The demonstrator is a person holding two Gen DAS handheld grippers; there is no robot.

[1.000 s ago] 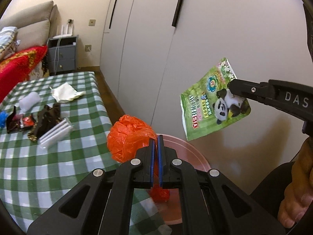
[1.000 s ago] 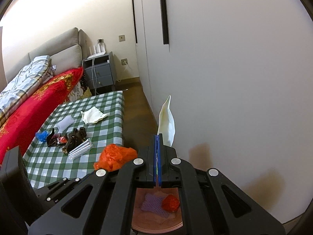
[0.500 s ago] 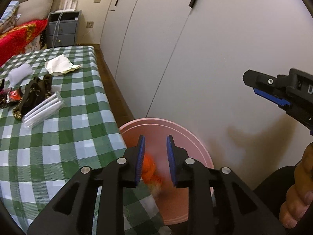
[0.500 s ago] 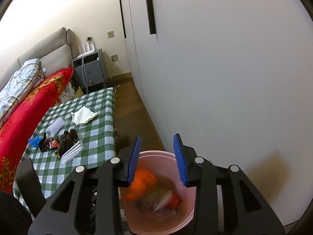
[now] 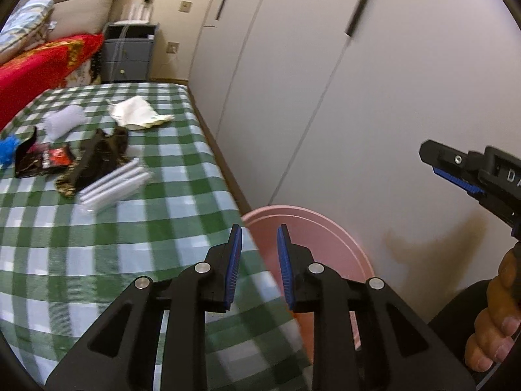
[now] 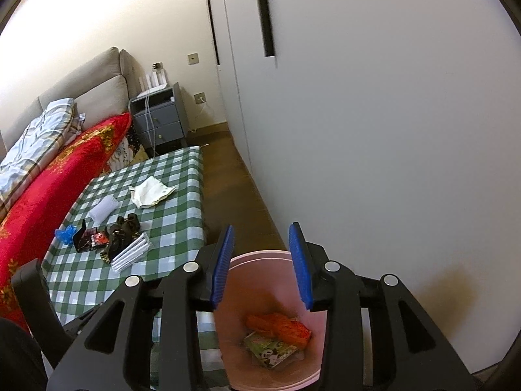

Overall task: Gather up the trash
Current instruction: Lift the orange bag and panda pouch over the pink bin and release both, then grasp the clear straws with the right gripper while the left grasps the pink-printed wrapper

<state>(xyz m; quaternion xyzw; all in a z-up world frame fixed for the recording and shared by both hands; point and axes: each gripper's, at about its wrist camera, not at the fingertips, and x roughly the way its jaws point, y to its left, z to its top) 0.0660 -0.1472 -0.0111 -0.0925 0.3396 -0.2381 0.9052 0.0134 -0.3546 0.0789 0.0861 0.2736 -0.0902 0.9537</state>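
While both grippers hang over the pink bin [image 6: 294,378], their jaws stand parted and carry nothing. From the right wrist view, the right gripper [image 6: 262,265] looks straight down into the bin, where an orange plastic bag [image 6: 279,325] lies crumpled on the bottom with a green panda packet [image 6: 273,352] just beside it on the near side, the two touching. The bin stands on the floor, close against the right edge of the tabletop [image 6: 176,228] and near the pale wardrobe doors [image 6: 390,130].

From the left wrist view, the left gripper [image 5: 259,262] hovers over the right edge of the green-checked tabletop [image 5: 97,244], with the bin's rim [image 5: 312,218] just beyond its blue pads. The right gripper [image 5: 456,172] shows at the right edge of that view, held in a hand [image 5: 495,319], above and to the right of the bin.

More trash lies on the far left part of the tabletop: a bundle of white wrapped sticks [image 5: 114,184], a dark crumpled wrapper [image 5: 97,159] touching it, a black and red packet [image 5: 42,159], a scrap of blue plastic [image 5: 6,148], a white foam piece [image 5: 63,123] and a cream paper bag [image 5: 136,117] farthest away. Behind the tabletop are a red blanket [image 6: 49,189] on a sofa and a grey nightstand [image 6: 159,120].
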